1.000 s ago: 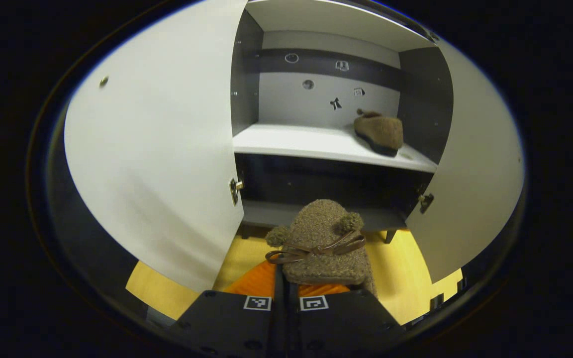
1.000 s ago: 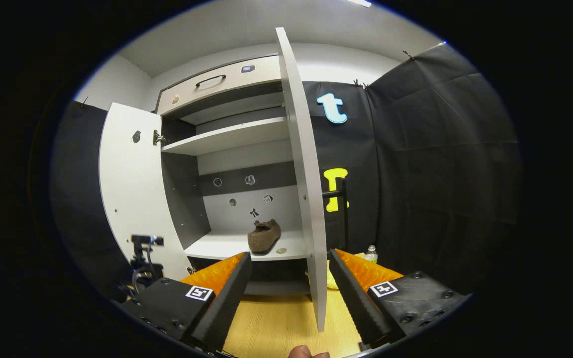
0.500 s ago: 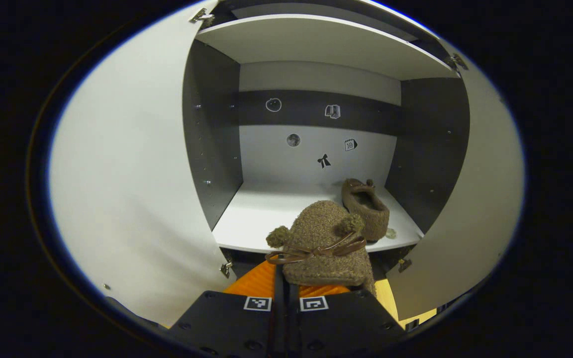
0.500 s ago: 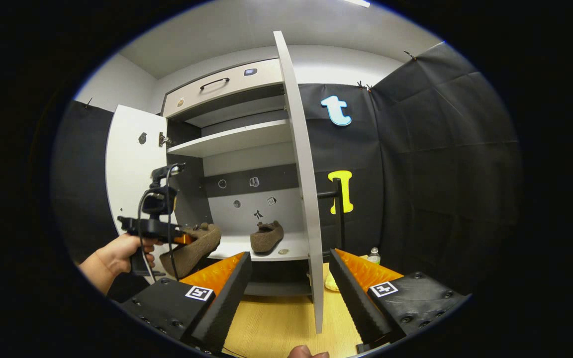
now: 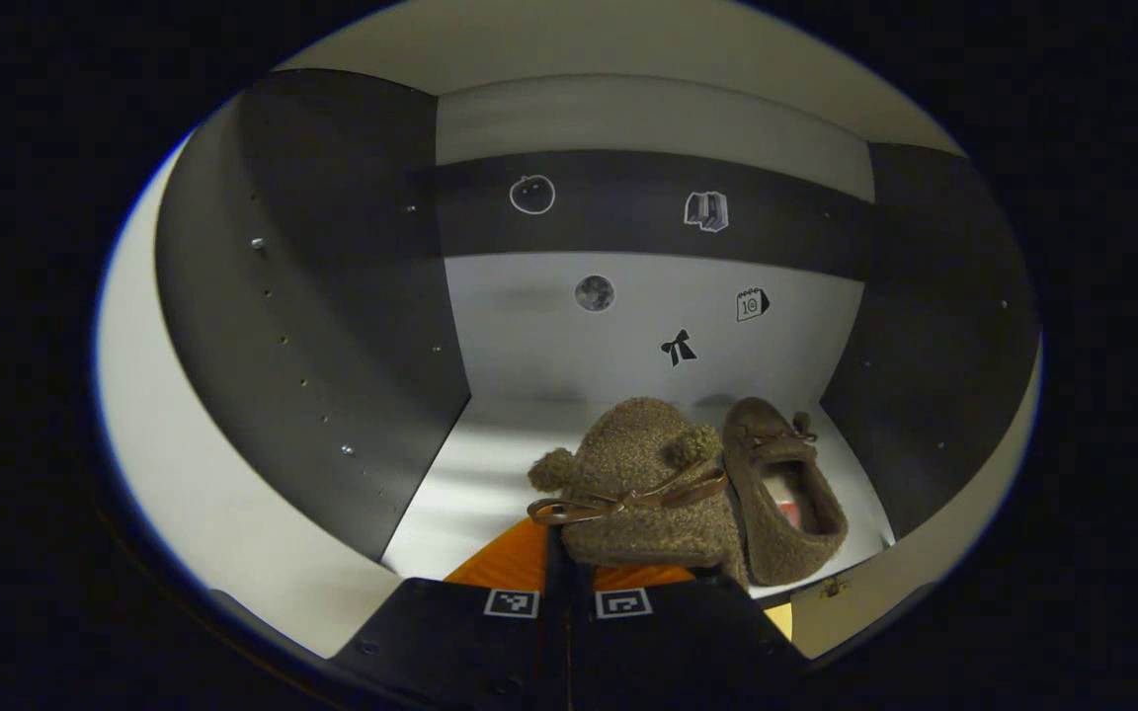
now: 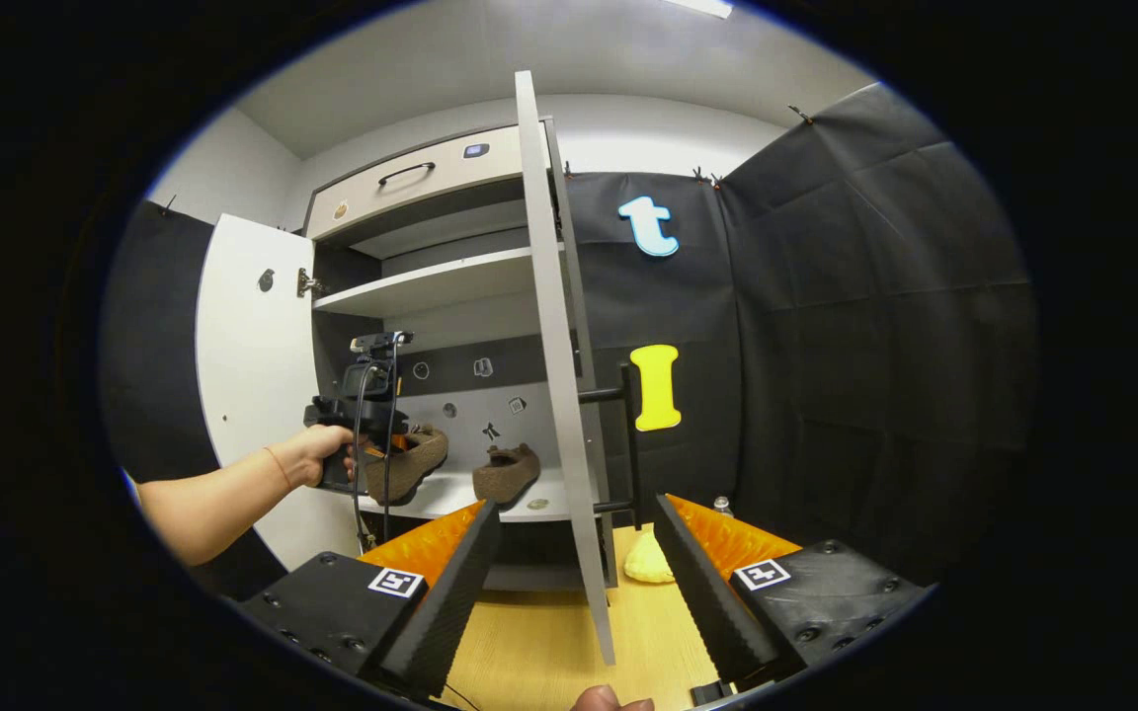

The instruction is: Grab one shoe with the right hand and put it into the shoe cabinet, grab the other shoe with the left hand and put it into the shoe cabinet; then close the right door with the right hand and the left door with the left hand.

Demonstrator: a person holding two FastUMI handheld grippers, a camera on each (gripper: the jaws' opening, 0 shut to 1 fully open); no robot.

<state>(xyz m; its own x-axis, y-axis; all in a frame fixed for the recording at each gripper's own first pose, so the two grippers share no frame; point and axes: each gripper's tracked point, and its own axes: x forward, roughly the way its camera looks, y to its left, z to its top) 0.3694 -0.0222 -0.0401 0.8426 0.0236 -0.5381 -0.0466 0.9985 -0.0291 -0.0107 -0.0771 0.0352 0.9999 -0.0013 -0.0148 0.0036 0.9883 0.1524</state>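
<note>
My left gripper [image 5: 569,565] is shut on a fuzzy brown shoe [image 5: 636,484] with pom-poms and a bow. It holds the shoe inside the cabinet, above the white middle shelf [image 5: 485,474]. The other brown shoe [image 5: 788,496] lies on that shelf just to the right, toe towards the back wall. In the right gripper view a hand [image 6: 317,454] holds the left gripper [image 6: 364,410] with its shoe [image 6: 413,459] at the shelf, left of the resting shoe [image 6: 508,472]. My right gripper [image 6: 574,578] is open and holds nothing, back from the cabinet in front of the right door [image 6: 551,375].
Both cabinet doors stand open: the left door [image 6: 243,365] is swung wide and the right door is seen edge-on with a dark bar handle [image 6: 618,444]. A drawer [image 6: 411,183] tops the cabinet. A yellow lump [image 6: 648,563] and a small bottle [image 6: 722,506] sit on the wooden floor [image 6: 529,652].
My left gripper rose and pushed forward into the cabinet with its shoe, reaching the shelf beside the other shoe. The right gripper stayed open and shifted only slightly.
</note>
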